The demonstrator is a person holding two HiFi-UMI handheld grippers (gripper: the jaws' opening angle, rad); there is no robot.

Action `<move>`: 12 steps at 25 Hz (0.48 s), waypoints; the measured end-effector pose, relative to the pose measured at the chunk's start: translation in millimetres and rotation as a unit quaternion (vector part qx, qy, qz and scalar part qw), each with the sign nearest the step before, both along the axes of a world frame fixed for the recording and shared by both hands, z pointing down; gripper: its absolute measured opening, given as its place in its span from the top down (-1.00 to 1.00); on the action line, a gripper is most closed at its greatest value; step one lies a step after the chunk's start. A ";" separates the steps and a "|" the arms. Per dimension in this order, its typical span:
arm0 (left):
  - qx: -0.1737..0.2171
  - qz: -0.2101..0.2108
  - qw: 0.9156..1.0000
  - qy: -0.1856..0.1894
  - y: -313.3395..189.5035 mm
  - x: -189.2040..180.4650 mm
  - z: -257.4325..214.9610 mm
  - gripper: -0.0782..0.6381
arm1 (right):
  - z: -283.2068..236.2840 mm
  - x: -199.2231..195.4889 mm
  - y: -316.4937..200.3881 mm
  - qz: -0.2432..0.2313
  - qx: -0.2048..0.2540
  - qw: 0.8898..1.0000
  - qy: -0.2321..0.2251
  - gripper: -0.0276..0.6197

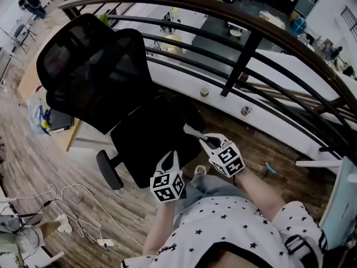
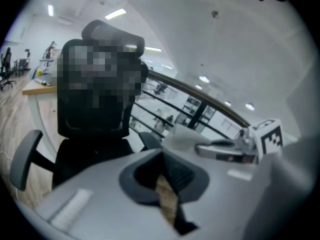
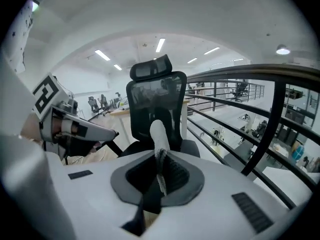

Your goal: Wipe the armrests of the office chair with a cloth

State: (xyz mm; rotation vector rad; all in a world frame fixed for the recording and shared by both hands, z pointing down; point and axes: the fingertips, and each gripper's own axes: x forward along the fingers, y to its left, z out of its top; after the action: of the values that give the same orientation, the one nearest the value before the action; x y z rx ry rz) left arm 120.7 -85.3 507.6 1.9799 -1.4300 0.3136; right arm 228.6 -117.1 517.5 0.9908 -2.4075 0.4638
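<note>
The black mesh-backed office chair (image 1: 92, 71) stands upright beside the curved dark railing (image 1: 245, 49), seat turned toward the person. One grey padded armrest (image 1: 109, 170) sticks out at its side. The right claw (image 3: 160, 170) pinches a pale rolled cloth (image 3: 159, 134) at the seat's near edge, its length pointing straight ahead at the chair back. The left claw (image 2: 166, 176) is pressed together with nothing in it.

We face office chair (image 1: 106, 88); railing (image 1: 245, 54) behind and right of it; cables (image 1: 78, 185) on floor (image 1: 22, 166), our left
</note>
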 end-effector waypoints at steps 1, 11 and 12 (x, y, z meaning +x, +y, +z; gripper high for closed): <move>0.003 0.003 1.000 0.000 0.8 -2.2 -2.4 0.76 | -6.9 -3.3 3.0 0.004 0.005 1.000 -0.005 0.83; 0.022 0.043 0.999 0.000 22.0 -28.3 -29.9 0.76 | -60.8 -36.0 41.6 0.042 0.036 0.998 -0.043 0.83; 0.023 0.046 0.999 -0.001 23.7 -30.8 -31.6 0.76 | -63.6 -38.3 45.4 0.043 0.038 0.997 -0.044 0.83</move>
State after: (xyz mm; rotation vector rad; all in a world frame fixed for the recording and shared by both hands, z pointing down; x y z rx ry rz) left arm 89.9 -61.6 476.0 2.0876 -1.3615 0.3253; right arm 190.3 -71.7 453.9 1.1334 -2.4837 0.4593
